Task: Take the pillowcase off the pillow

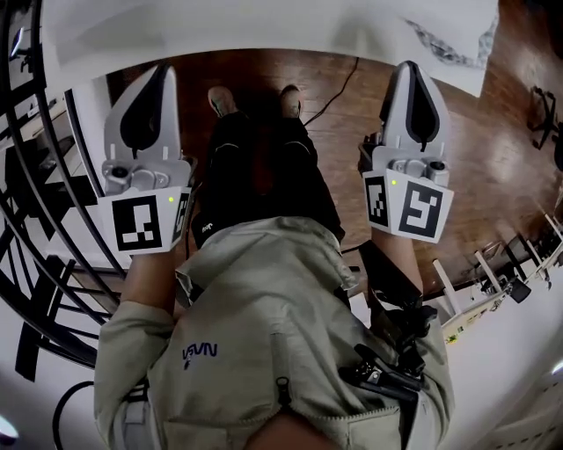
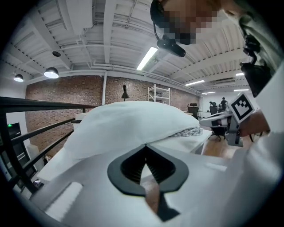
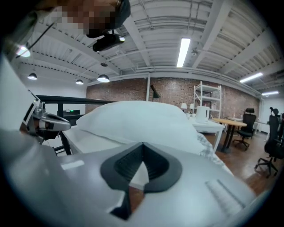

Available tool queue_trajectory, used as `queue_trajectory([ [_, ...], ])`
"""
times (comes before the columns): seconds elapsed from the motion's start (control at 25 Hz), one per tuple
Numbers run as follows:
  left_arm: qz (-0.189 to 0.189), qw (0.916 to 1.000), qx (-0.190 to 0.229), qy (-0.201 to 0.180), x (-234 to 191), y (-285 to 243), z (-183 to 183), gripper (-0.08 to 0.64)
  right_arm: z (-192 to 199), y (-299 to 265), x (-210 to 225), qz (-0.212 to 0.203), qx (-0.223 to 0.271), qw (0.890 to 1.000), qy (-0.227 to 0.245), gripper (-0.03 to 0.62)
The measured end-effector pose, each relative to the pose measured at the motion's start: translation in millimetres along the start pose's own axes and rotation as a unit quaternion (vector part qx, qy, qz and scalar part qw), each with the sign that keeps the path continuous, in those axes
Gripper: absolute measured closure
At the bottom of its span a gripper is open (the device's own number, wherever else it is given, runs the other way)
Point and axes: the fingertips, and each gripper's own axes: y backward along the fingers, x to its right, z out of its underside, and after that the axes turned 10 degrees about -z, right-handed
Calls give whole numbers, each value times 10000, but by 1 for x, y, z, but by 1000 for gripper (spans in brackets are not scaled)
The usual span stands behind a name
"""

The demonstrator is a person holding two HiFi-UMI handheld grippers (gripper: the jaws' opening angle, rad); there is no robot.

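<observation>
Head view: both grippers reach out over the wooden floor (image 1: 339, 123), and the edge of a white surface (image 1: 264, 26) runs across the top of the frame past their tips.
Left gripper (image 1: 164, 70): jaws pressed together with nothing between them.
Pillow, left gripper view: the pillow (image 2: 133, 122) fills the middle of the frame, ahead of the closed tips and apart from them.
Long axis: the pillow runs across the frame, left to right, in both gripper views, so it lies broadside to the person.
Pillowcase: plain white cloth (image 3: 137, 117) is drawn smooth over the whole mound, so the case looks to be on.
Right end: a grey-patterned fabric (image 2: 191, 131) peeks out under the white edge. Whether it is the inner pillow at the case's mouth or a separate cloth cannot be told.
Right gripper (image 1: 408, 66): jaws also closed together and empty, with the pillow straight ahead in the right gripper view, not touched.
Nearer hand: both stand about equally far off. The patterned end lies to the right of the frame, so the right gripper is judged the closer one to that edge.
</observation>
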Motion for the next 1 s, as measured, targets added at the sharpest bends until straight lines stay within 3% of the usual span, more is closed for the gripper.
queue_trajectory([
  [0.12, -16, 9999, 152, -1, 35, -5, -31, 557, -16, 18, 31, -4, 174, 9998, -26, 589],
  [0.32, -195, 9971, 706, 211, 28, -16, -52, 557, -22, 4, 24, 20, 532, 9986, 4, 589],
  [0.48, -341, 9944, 1003, -67, 32, -10, -96, 557, -55, 18, 34, 82, 733, 9973, 16, 591],
  [0.64, -668, 9922, 1039, -148, 28, 2, -111, 557, -78, 33, 38, 176, 900, 9958, 27, 591],
  [0.76, -864, 9923, 887, 41, 23, 8, -110, 557, -89, 43, 40, 210, 934, 9954, -72, 591],
  [0.88, -906, 9927, 778, 195, 29, 13, -121, 557, -94, 53, 44, 227, 821, 9963, -127, 591],
  [1.0, -867, 9938, 703, 11, 18, 23, -106, 558, -87, 54, 25, 123, 620, 9978, -173, 592],
])
